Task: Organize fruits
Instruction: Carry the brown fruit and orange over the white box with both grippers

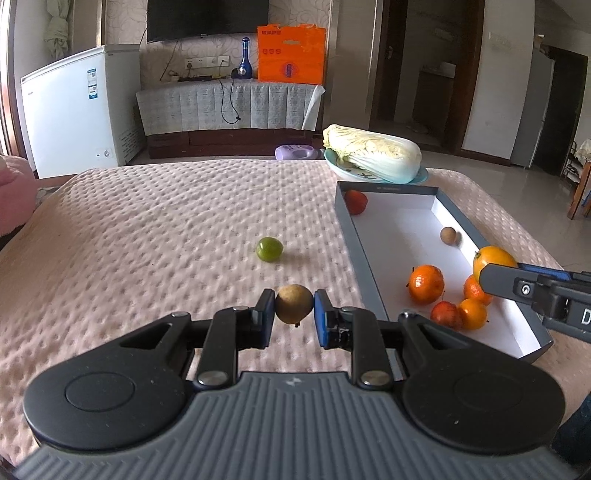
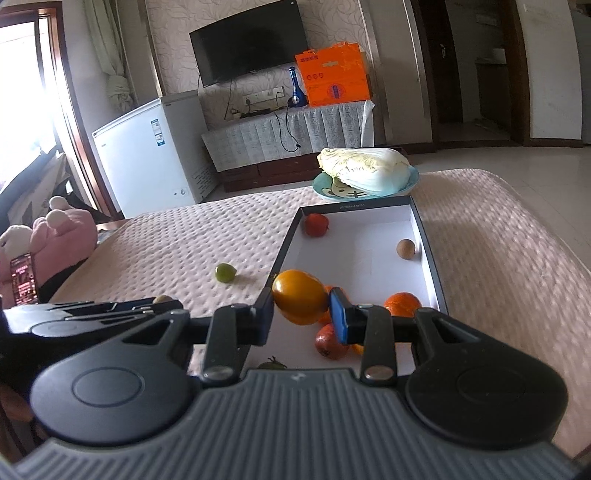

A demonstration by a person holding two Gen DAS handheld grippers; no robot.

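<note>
The left gripper (image 1: 294, 308) has its jaws pressed against both sides of a small brown, kiwi-like fruit (image 1: 294, 304), which hangs clear above the pink quilted bed (image 1: 166, 221). The right gripper (image 2: 301, 308) has its jaws clamped on a smooth yellow-orange fruit (image 2: 300, 301), held over the near end of the grey box (image 2: 424, 240) with its white floor.

Below that yellow fruit, inside the box, lie several oranges (image 1: 426, 284) bunched together with a reddish fruit (image 1: 446, 314) touching them. Farther up the box, a small tan round fruit (image 1: 448, 235) sits against the right wall, and a red fruit (image 1: 355, 201) rests in the far left corner. A dark green fruit with a stem (image 2: 271, 364) peeks out just behind the right gripper's body; I cannot tell what it is.

Out on the bed, left of the box and well apart from it, sits a lone green fruit (image 1: 269, 249).

Beyond the box's far end, a napa cabbage (image 1: 373, 153) lies on a blue plate (image 1: 340, 168) at the bed's edge. Across the room stand a white freezer (image 1: 74, 107), a television (image 1: 207, 18) and an orange carton (image 1: 291, 53).
</note>
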